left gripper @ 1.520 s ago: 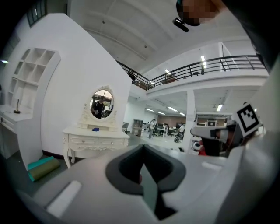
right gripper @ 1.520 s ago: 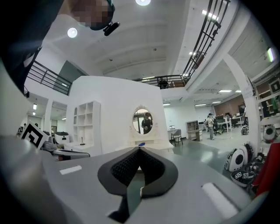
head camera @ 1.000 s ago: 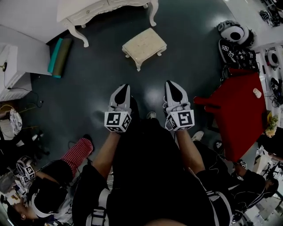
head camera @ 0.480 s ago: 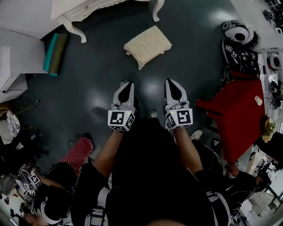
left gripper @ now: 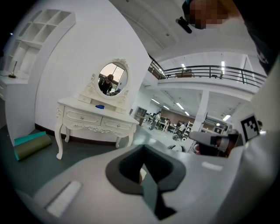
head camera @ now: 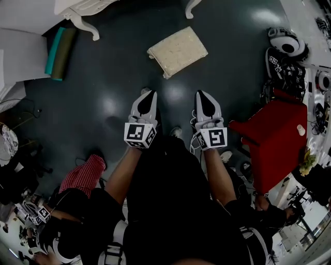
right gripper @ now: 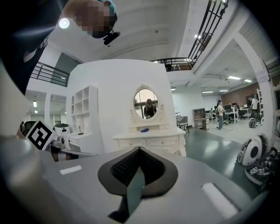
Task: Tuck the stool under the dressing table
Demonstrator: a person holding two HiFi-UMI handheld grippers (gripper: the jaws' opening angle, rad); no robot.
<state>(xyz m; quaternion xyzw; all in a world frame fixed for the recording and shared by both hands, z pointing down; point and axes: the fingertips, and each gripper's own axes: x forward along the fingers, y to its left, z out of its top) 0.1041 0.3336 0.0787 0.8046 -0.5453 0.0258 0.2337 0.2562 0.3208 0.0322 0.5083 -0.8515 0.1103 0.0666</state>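
– On the dark grey-green floor (head camera: pixel 103 119), in the head view, where is the stool?
– The cream cushioned rectangular stool (head camera: pixel 177 52) stands free, ahead of both grippers and apart from them. The white carved dressing desk (head camera: pixel 77 10) is at the top edge, well apart from the stool; only a corner and curved legs show.
– And the grippers?
– The left gripper (head camera: pixel 146 96) and the right gripper (head camera: pixel 201 97) are side by side. They point toward the stool.
– What does the left gripper view show?
– The left gripper (left gripper: pixel 142 148) has its jaws together and holds nothing. Beyond it the dressing desk (left gripper: pixel 94 120) with its oval mirror (left gripper: pixel 113 78) stands against a white wall, and a green rolled mat (left gripper: pixel 30 146) lies near its left leg.
– The right gripper view?
– The right gripper (right gripper: pixel 139 151) is also closed and empty. The dressing desk (right gripper: pixel 148 141) is straight ahead.
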